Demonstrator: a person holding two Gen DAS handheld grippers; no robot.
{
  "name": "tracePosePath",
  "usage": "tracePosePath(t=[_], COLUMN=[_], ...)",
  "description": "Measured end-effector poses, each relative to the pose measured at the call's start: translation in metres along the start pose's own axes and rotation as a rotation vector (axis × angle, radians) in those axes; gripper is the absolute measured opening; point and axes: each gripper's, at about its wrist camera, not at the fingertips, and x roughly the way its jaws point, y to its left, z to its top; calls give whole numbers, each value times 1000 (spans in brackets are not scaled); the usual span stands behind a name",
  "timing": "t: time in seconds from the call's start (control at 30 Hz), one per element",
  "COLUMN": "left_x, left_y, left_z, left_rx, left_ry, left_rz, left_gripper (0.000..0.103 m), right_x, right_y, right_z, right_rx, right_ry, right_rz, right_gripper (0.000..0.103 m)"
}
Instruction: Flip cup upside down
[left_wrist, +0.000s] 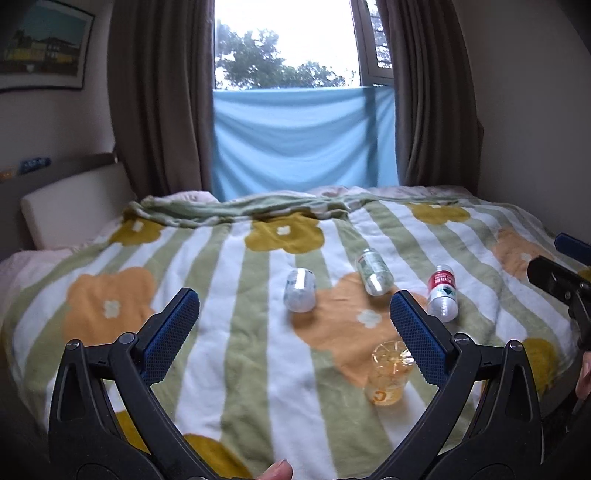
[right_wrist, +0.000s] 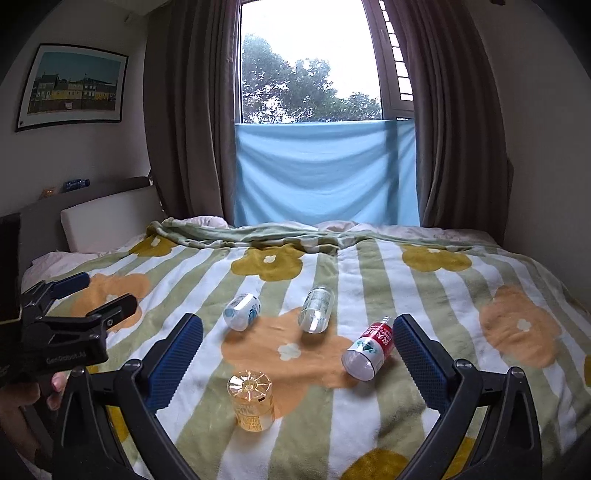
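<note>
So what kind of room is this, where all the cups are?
Most likely a bedroom. The cups lie on a bed under a striped green-and-white blanket with flowers, a padded white headboard stands at one end, and long brown curtains frame the window.

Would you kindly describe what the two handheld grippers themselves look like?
Both are black plastic clamp-style tools with curved, ribbed arms and silver rivets at the pivots. The left gripper and right gripper each carry two fingers faced with blue textured pads. Seen from the right wrist view, the left one bears small white lettering on its side.

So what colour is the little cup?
Clear yellow-orange cup, seen best in the right wrist view.
</note>
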Motion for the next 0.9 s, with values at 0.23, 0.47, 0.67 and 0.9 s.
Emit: tracePosePath(t=[0.23,0.47,0.67,0.9], left_x=[-27,-29,-33,-32], left_y=[13,12,13,11], left_z=[-13,-15,-15,-15], left_rx=[-38,-61,-77,-86], left_ry=[-75,-72,-83,-82], left_rz=[-11,-27,-29,-28], left_gripper=[103,103,103,103], right_x=[-7,-14,-13,-13], right_y=[13,10,7,8], right_z=[-4,-5,-7,-7], right_rx=[-51,-46,-35,-36], right_ry=[-37,-56,-56,-56], right_rz=[-110,-129,-118,-120], right_gripper=[103,103,103,103])
